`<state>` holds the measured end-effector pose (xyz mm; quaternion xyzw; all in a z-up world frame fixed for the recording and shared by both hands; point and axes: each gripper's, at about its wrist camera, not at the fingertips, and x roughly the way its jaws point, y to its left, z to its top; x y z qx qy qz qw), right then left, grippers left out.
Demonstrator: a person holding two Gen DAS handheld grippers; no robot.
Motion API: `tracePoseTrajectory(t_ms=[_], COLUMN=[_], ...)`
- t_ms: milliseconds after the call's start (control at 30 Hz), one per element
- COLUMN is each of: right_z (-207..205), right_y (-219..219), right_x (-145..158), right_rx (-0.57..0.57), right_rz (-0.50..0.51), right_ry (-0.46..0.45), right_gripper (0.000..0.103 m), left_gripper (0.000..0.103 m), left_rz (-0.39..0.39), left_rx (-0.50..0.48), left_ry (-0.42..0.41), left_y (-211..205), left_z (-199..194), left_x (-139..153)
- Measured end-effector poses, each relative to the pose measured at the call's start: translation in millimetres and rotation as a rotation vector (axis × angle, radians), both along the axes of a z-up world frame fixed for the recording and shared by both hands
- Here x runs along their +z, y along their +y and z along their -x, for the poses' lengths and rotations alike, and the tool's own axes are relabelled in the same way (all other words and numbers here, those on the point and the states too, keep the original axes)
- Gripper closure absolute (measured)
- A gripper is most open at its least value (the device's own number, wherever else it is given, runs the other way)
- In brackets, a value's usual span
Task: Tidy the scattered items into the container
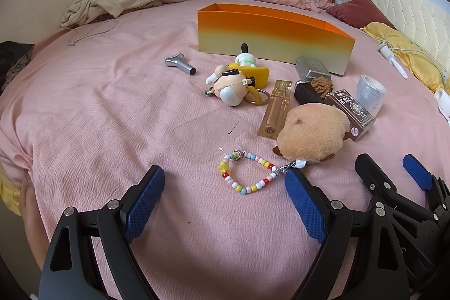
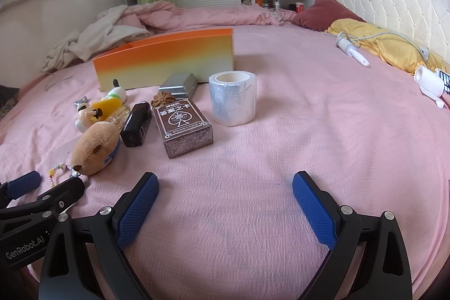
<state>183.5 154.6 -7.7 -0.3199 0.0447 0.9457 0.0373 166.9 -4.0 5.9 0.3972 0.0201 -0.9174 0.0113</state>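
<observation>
Two grippers hover low over the pink bed (image 1: 98,114), both gaping wide with nothing between their pads, which suggests no pick has begun. Taking the orange container (image 1: 270,38) as the landmark, everything scattered lies on its near side, so each item needs only a short carry up and over its front wall.

Farthest from the container, and nearest the left gripper (image 1: 225,201), the beaded strap (image 1: 247,173) lies flat between the spread fingers; it is clipped to the plush capybara (image 1: 312,134), so the two would probably travel as one. The right gripper (image 2: 225,204) faces bare sheet, with the brown card box (image 2: 185,125) the closest thing ahead of it.

Closer to the container come the gold perfume bottle (image 1: 277,108), lying lengthways toward it, and the black case (image 2: 136,125) beside the card box. The roll of clear tape (image 2: 233,97) stands upright on its end, off toward the container's right end, stable and easy to clamp across.

Nearer still, the toy figures (image 1: 233,83) lie tumbled together, the carved nut (image 1: 322,85) sits loose, and the silver tool (image 1: 180,65) rests apart toward the left end.

The metal tin (image 1: 312,68) lies just beside the container's front wall; whether it touches I cannot tell. From these angles the container's inside is hidden.
</observation>
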Motion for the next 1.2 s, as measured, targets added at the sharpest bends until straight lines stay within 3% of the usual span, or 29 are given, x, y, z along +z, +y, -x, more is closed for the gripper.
tracePoseTrajectory(t_ms=[1200], right_z=[0.3], right_y=[0.6], right_x=[-0.2], right_rx=[-0.001], right_rz=[0.0], right_ry=[-0.001], right_gripper=[0.006], left_gripper=[0.015], left_rz=[0.001], left_rx=[-0.002], left_ry=[-0.005], left_y=[-2.1], left_z=[1.3], left_x=[0.6])
